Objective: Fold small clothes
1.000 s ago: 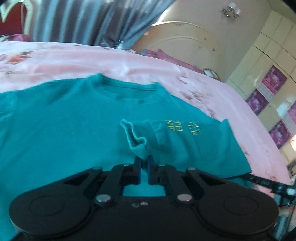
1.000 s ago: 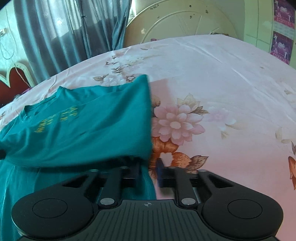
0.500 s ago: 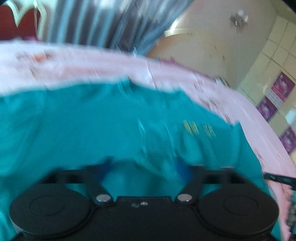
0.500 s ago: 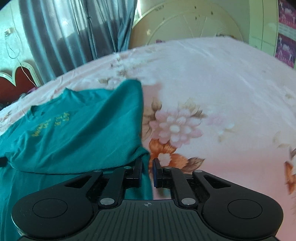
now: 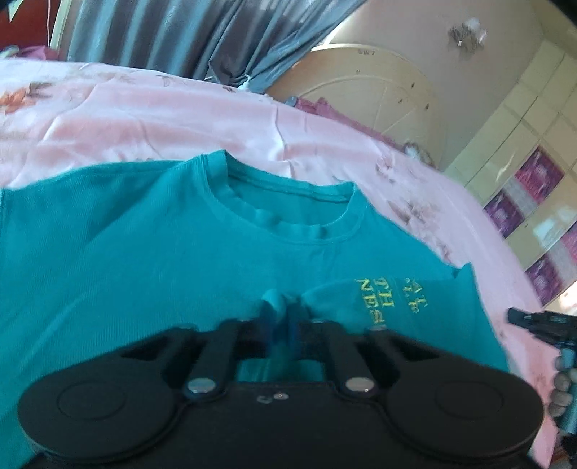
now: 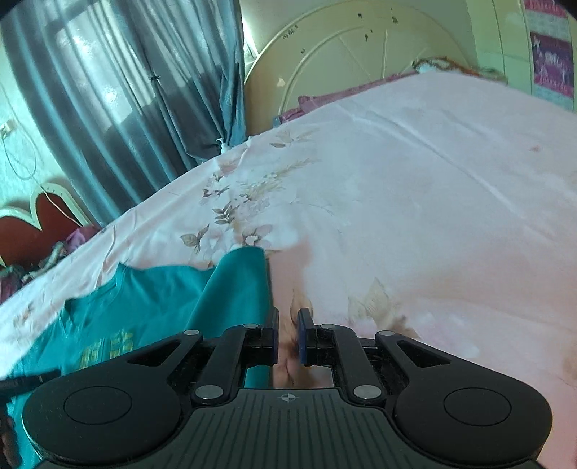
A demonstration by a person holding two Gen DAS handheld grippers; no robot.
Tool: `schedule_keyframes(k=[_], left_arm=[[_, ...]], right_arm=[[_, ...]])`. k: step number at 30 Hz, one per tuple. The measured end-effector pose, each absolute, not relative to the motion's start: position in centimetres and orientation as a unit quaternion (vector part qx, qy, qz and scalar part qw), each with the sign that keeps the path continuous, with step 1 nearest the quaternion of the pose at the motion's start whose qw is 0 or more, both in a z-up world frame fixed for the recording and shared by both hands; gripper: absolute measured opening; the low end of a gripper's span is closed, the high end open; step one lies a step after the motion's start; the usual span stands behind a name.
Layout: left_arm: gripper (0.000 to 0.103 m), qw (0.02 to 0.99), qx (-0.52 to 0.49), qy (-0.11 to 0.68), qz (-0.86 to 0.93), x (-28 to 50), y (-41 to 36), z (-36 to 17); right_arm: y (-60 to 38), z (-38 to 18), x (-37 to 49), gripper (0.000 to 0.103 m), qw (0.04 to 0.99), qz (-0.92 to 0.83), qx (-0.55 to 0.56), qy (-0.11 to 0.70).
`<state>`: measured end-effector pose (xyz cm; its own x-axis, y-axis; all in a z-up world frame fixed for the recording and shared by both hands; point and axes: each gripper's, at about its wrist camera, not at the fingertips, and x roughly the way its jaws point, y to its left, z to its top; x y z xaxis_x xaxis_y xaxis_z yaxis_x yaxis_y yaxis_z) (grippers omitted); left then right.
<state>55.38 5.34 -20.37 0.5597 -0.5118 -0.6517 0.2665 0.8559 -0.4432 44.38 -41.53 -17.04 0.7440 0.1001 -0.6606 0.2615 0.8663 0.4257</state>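
Observation:
A teal T-shirt (image 5: 144, 259) with yellow lettering lies flat on the pink floral bed sheet (image 5: 144, 119), collar away from me. My left gripper (image 5: 285, 324) is shut on a small raised fold of the shirt, just below the collar and left of the lettering. In the right wrist view the shirt (image 6: 155, 310) fills the lower left, and its folded side edge rises against the outside of the left finger. My right gripper (image 6: 287, 335) is shut to a thin slit. Only the sheet (image 6: 414, 198) shows through that slit, with no cloth between the pads.
A cream headboard (image 5: 378, 90) and grey-blue curtains (image 5: 162, 32) stand behind the bed. Wardrobe doors (image 5: 523, 180) line the right wall. A person's fingers (image 5: 562, 393) show at the right edge. Bare sheet stretches right of the shirt.
My left gripper opened, moved forward toward the collar and shut again on a fold of the shirt. My right gripper swung right, so the shirt now sits further left in its view.

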Motion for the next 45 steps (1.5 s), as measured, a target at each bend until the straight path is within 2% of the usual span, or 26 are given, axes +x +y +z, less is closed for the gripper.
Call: schedule_keyframes(k=[5, 11, 17, 19, 21, 23, 24, 25, 26, 27, 30, 33, 34, 35, 36, 37, 38, 39, 40, 41, 45], left_arm=[[0.005, 0.903, -0.183, 0.351, -0.166, 52.8, 8.0, -19.5], [0.005, 0.904, -0.179, 0.363, -0.138, 52.3, 7.7, -20.5], [0.009, 0.899, -0.166, 0.379, -0.144, 52.9, 7.6, -20.7], [0.019, 0.896, -0.172, 0.382, -0.148, 52.9, 7.8, -20.6], [0.023, 0.898, -0.162, 0.385, -0.14, 52.5, 7.7, -20.0], [0.031, 0.901, -0.146, 0.387, -0.131, 51.8, 7.6, -19.3], [0.046, 0.903, -0.142, 0.386, -0.126, 51.3, 7.7, -19.0], [0.066, 0.905, -0.141, 0.383, -0.121, 50.7, 7.7, -18.7], [0.073, 0.907, -0.143, 0.379, -0.118, 50.1, 7.7, -18.4], [0.073, 0.906, -0.143, 0.379, -0.121, 49.3, 7.6, -18.1], [0.045, 0.901, -0.146, 0.386, -0.135, 47.9, 7.3, -17.7], [0.044, 0.895, -0.148, 0.396, -0.143, 47.5, 7.1, -17.9], [0.044, 0.892, -0.143, 0.403, -0.147, 47.7, 7.1, -18.1], [0.044, 0.89, -0.139, 0.408, -0.15, 47.9, 7.0, -18.3], [0.042, 0.887, -0.137, 0.413, -0.155, 48.2, 7.1, -18.6], [0.04, 0.885, -0.137, 0.416, -0.157, 48.4, 7.3, -18.7], [0.037, 0.884, -0.14, 0.417, -0.159, 48.6, 7.5, -18.8], [0.03, 0.883, -0.142, 0.417, -0.162, 48.6, 7.6, -18.9], [0.02, 0.881, -0.145, 0.419, -0.168, 48.7, 7.7, -19.0], [0.017, 0.879, -0.148, 0.42, -0.174, 48.8, 7.8, -19.0], [0.013, 0.882, -0.109, 0.423, -0.175, 48.6, 7.5, -19.5]], right_arm=[[-41.9, -17.9, 46.0, 0.009, 0.898, -0.013, 0.265, 0.351], [-41.5, -19.2, 49.1, 0.009, 0.894, 0.021, 0.268, 0.358], [-40.2, -20.8, 51.4, 0.009, 0.897, 0.013, 0.213, 0.388], [-40.3, -21.0, 51.2, 0.009, 0.898, 0.017, 0.211, 0.386], [-40.5, -20.3, 50.5, 0.009, 0.899, 0.017, 0.205, 0.386], [-40.8, -19.0, 48.6, 0.009, 0.903, 0.027, 0.204, 0.377], [-40.9, -18.5, 47.5, 0.009, 0.903, 0.029, 0.204, 0.378], [-40.9, -18.1, 46.4, 0.01, 0.9, 0.031, 0.208, 0.382], [-40.8, -17.8, 45.0, 0.01, 0.896, 0.037, 0.213, 0.387], [-40.6, -17.7, 43.9, 0.01, 0.894, 0.04, 0.216, 0.39], [-39.4, -17.3, 40.7, 0.01, 0.888, 0.048, 0.225, 0.398], [-37.2, -16.9, 39.2, 0.01, 0.893, 0.045, 0.2, 0.401], [-36.4, -16.8, 39.1, 0.018, 0.897, 0.035, 0.184, 0.401], [-35.8, -16.8, 39.1, 0.048, 0.901, 0.025, 0.175, 0.396], [-35.4, -16.9, 39.2, 0.061, 0.905, 0.021, 0.17, 0.391], [-34.9, -17.1, 39.4, 0.065, 0.903, 0.023, 0.167, 0.394], [-34.7, -17.3, 39.7, 0.064, 0.902, 0.024, 0.161, 0.399], [-34.4, -17.5, 39.7, 0.053, 0.907, 0.024, 0.148, 0.394], [-34.2, -17.9, 40.0, 0.002, 0.905, 0.016, 0.129, 0.406], [-34.5, -18.3, 40.1, 0.005, 0.903, -0.003, 0.12, 0.413], [-35.8, -20.0, 39.7, 0.005, 0.896, -0.043, 0.136, 0.421]])
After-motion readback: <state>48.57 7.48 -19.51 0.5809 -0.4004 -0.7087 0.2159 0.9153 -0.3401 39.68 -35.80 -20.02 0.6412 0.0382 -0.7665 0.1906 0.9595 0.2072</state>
